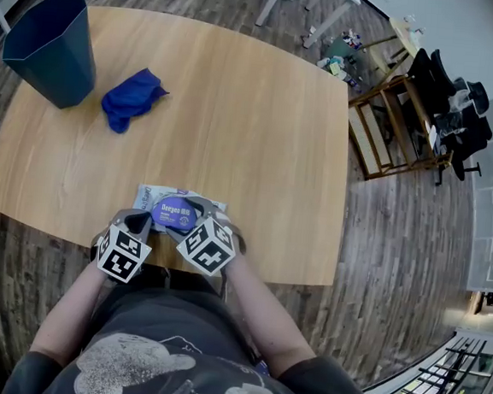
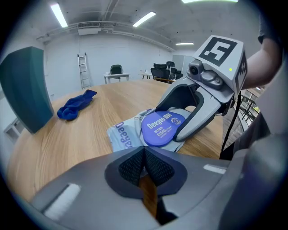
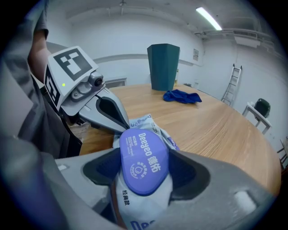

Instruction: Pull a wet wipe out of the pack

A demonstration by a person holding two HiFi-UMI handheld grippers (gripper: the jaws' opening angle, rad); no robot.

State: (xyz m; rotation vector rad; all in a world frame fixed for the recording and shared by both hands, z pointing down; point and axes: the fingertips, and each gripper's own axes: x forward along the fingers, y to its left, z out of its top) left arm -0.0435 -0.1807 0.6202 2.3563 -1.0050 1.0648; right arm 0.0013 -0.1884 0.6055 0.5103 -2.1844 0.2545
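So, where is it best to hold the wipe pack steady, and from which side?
Probably the soft body of the wipe pack, across its narrow width, from above. It lies flat on the table, so only its sides offer a hold, and the purple lid on top must stay free. The right gripper straddles it, jaws open.

Teal bin [image 1: 52,46] and crumpled blue cloth [image 1: 131,98] close together on the wooden table [image 1: 252,132]

Glossy plastic pack [image 1: 171,201], smooth wooden table [image 1: 236,122]
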